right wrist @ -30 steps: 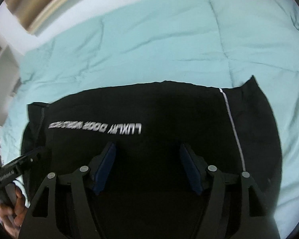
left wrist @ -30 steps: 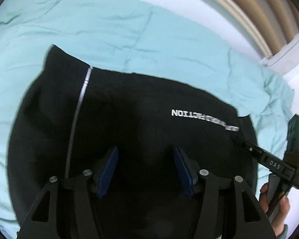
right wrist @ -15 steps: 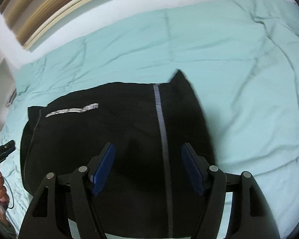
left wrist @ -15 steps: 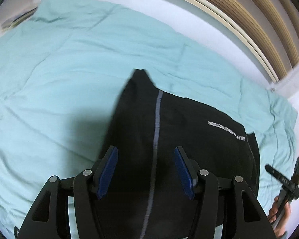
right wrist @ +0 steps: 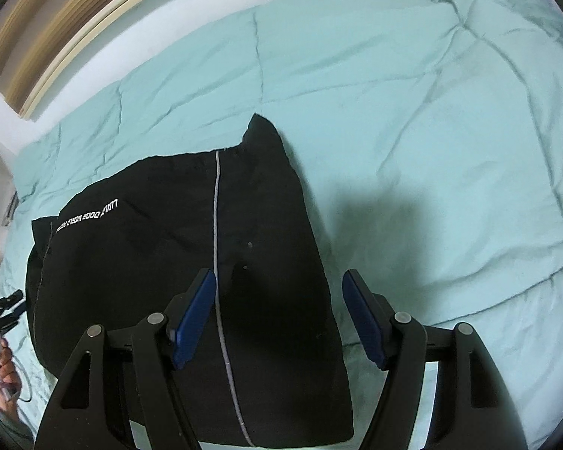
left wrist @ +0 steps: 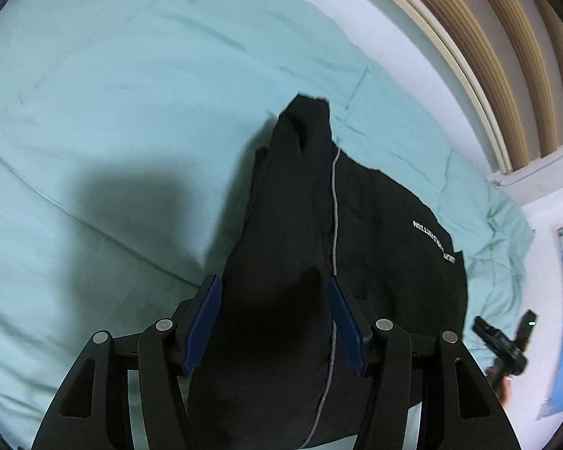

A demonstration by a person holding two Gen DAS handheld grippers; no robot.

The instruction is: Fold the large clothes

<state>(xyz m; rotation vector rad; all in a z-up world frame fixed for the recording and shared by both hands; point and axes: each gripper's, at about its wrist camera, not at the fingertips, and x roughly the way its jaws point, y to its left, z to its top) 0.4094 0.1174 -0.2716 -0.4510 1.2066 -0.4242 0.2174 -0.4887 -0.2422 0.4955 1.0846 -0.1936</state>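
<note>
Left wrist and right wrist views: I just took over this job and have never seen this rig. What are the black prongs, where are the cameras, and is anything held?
There is no robot arm. A person holds a two-finger gripper in each hand, and each carries a fisheye camera looking along its fingers. The prongs with blue pads are those fingers: the left gripper in the left wrist view, the right gripper in the right wrist view. Both look down on a black garment with white lettering, lying on a teal bedspread. Both grippers are open and nothing looks clamped, though cloth fills the gap between the left pads.
</note>
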